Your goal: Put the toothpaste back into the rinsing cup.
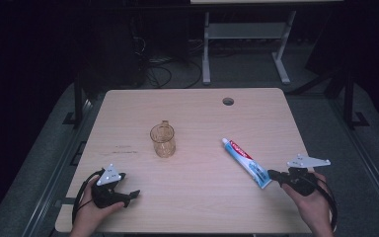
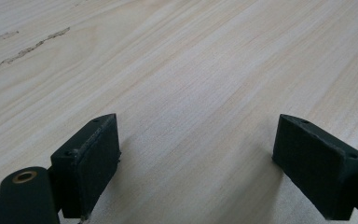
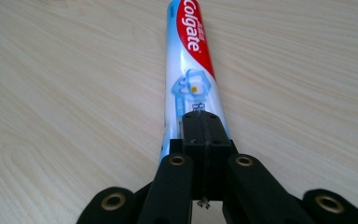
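Note:
A white, red and blue toothpaste tube (image 1: pixel 244 160) lies slanted on the right side of the wooden table (image 1: pixel 202 202), cap end pointing away. My right gripper (image 1: pixel 271 174) is at its near flat end, and in the right gripper view the jaws (image 3: pixel 204 122) are pressed together on the tube (image 3: pixel 191 70) at its crimped tail. A clear glass mug (image 1: pixel 163 140) stands upright near the table's middle. My left gripper (image 1: pixel 133 195) rests at the front left, open; in the left gripper view only bare wood lies between its pads (image 2: pixel 198 149).
A round cable hole (image 1: pixel 228 101) sits near the table's far edge. Faint scuff marks (image 1: pixel 121 150) show left of the mug. Beyond the table stand a white desk frame (image 1: pixel 281 59) and loose cables on a dark floor.

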`<state>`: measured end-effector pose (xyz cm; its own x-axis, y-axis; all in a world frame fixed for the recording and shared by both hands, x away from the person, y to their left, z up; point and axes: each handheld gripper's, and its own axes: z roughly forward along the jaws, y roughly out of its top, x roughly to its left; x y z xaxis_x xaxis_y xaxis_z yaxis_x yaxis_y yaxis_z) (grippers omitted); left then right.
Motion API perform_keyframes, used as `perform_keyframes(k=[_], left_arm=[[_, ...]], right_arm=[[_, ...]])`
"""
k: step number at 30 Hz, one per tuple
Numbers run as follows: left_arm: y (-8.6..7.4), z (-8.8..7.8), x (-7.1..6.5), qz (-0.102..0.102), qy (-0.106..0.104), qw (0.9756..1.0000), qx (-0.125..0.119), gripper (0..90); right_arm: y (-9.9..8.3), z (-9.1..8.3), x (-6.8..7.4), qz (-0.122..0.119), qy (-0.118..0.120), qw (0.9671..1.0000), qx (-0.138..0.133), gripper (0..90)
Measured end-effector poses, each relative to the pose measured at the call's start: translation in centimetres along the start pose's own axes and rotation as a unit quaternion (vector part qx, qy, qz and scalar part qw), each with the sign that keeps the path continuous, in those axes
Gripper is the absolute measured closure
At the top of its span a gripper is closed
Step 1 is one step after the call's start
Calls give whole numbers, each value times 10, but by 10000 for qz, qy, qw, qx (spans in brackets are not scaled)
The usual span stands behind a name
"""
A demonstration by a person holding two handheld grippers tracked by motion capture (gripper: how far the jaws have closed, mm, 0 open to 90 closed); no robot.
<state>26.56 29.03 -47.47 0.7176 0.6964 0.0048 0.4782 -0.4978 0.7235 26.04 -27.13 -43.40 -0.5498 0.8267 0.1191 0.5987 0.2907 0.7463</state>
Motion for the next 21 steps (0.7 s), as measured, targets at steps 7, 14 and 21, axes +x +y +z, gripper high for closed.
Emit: perform_keyframes(k=[7,14,21], left_arm=[[0,0,0,1,1,10000,-11,137],[0,0,0,-6,0,10000,-12,138],[0,0,0,-3,-2,10000,-10,137]], right_arm=[[12,6,-5,20,103,9999,-27,900],[30,13,-8,24,167,9998,-53,900],[48,25,-11,-9,204,9998,-29,900]])
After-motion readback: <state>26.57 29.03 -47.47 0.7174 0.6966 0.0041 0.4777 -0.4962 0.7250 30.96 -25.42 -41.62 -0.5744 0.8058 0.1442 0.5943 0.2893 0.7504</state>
